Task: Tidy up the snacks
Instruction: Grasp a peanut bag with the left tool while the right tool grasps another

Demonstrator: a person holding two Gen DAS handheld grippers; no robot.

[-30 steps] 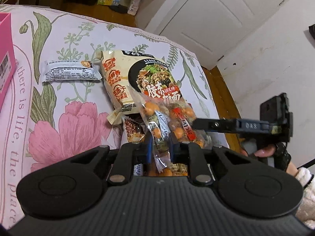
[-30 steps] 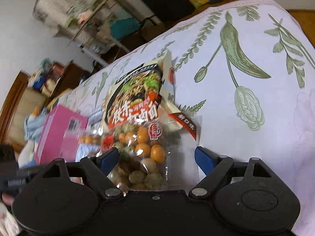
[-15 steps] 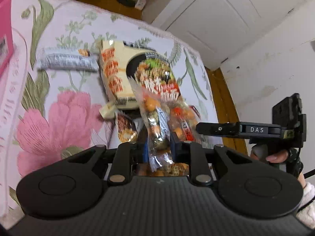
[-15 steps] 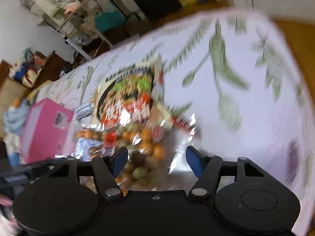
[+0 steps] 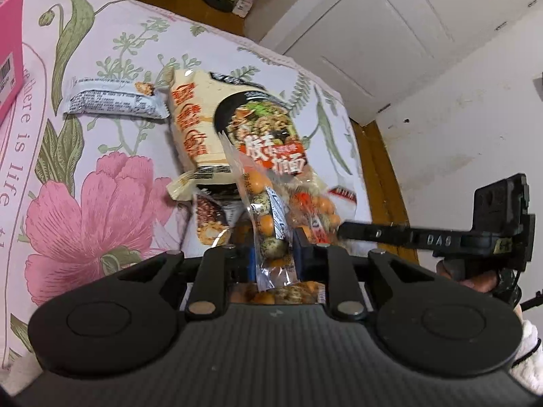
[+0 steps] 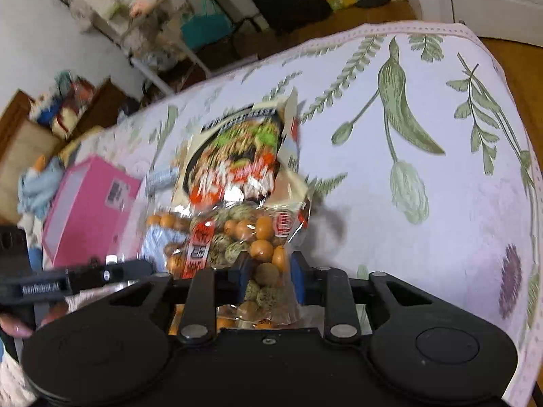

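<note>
Two clear bags of orange and speckled green coated nuts hang together above the bed. My left gripper [image 5: 275,254] is shut on the bag with the white-blue label [image 5: 268,224]. My right gripper [image 6: 271,268] has its jaws closing, and its blue pads press on the red-labelled bag [image 6: 261,237]. A finger of the right gripper [image 5: 373,234] reaches in from the right in the left wrist view. A cream instant noodle pack [image 5: 258,135] lies flat just beyond the bags.
A floral bed sheet [image 5: 85,203] lies under everything. A grey-white snack bar [image 5: 112,96] lies left of the noodle pack, with a small brown packet [image 5: 210,217] in front of it. A pink box [image 6: 85,210] stands at the far left. The bed's edge and the wooden floor [image 5: 380,156] lie to the right.
The right gripper's jaws came in from wide apart onto the red-labelled nut bag and rose slightly. The left gripper kept its grip in place.
</note>
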